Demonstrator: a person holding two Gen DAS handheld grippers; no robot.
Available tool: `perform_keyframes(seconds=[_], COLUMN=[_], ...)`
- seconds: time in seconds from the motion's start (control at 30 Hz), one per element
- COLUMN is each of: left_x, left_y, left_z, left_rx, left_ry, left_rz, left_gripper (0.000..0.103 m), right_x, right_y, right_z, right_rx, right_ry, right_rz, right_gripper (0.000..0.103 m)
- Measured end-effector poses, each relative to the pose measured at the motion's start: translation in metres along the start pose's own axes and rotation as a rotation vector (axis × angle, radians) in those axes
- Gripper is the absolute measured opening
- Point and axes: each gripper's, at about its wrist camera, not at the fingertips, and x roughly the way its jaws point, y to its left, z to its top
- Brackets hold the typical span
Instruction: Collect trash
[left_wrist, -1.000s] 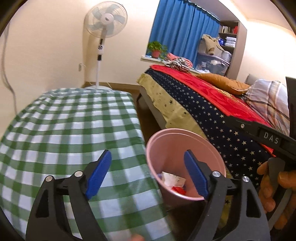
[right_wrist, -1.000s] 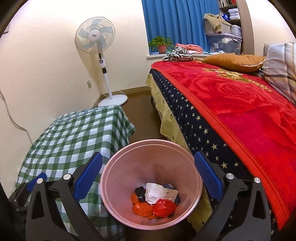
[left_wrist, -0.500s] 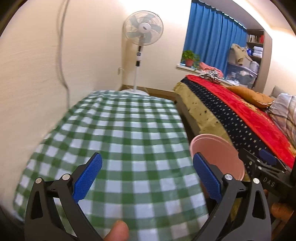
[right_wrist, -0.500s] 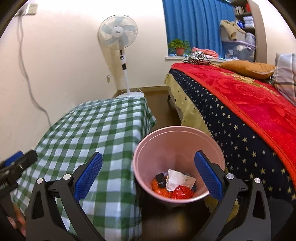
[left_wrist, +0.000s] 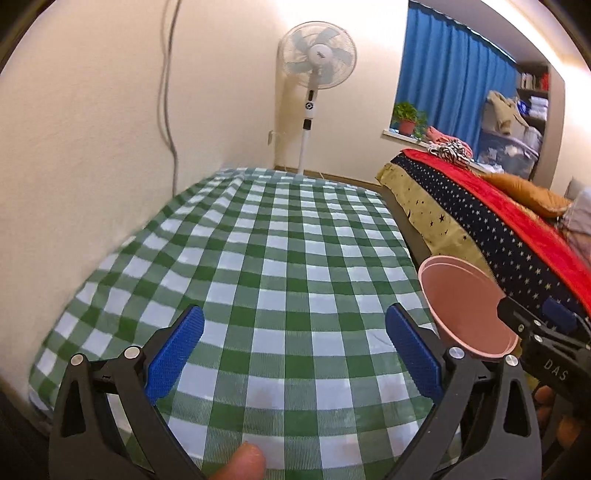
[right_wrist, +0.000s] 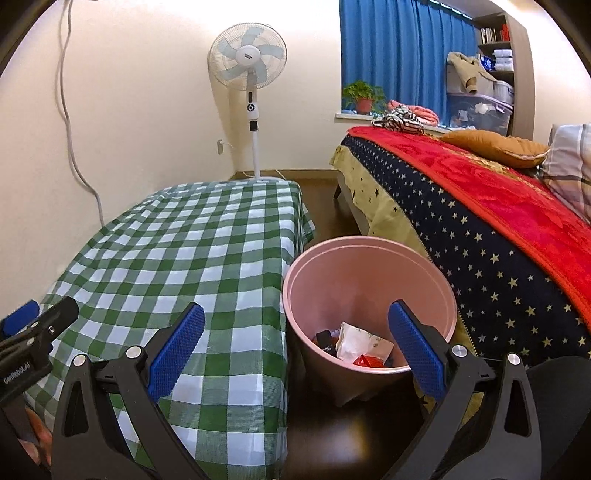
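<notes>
Trash (right_wrist: 364, 345) sits in the pink bin (right_wrist: 369, 258), both grippers wide open and empty.

Left gripper (left_wrist: 294, 347) has its jaws spread as far as they go with only the green checked tablecloth (left_wrist: 258, 240) under the gap, bin off past its right finger. Right gripper (right_wrist: 295, 347) is just as wide, holding nothing; the bin's near-left wall falls between its jaws, crumpled white and red wrappers just inside its right finger, starry bed (right_wrist: 480, 236) beyond.
</notes>
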Motion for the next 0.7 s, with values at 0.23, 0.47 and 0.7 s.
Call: perform_keyframes(seconds=[0.23, 0.47, 0.7], left_x=[0.006, 0.011, 0.011], left_y=[0.002, 0.001, 0.001], left_z=[-0.002, -0.003, -0.004], left_rx=[-0.017, -0.021, -0.022], left_ry=[0.010, 0.017, 0.017], left_rz=[0.007, 0.001, -0.010], left_gripper=[0.095, 0.095, 0.095], right_x=[0.007, 0.011, 0.012], right_y=[0.001, 0.003, 0.006], right_z=[0.004, 0.004, 0.004], right_rx=[0.012, 0.012, 0.000], right_ry=[-0.005, 0.001, -0.001], right_rz=[-0.002, 0.004, 0.006], right_gripper=[0.098, 0.098, 0.098])
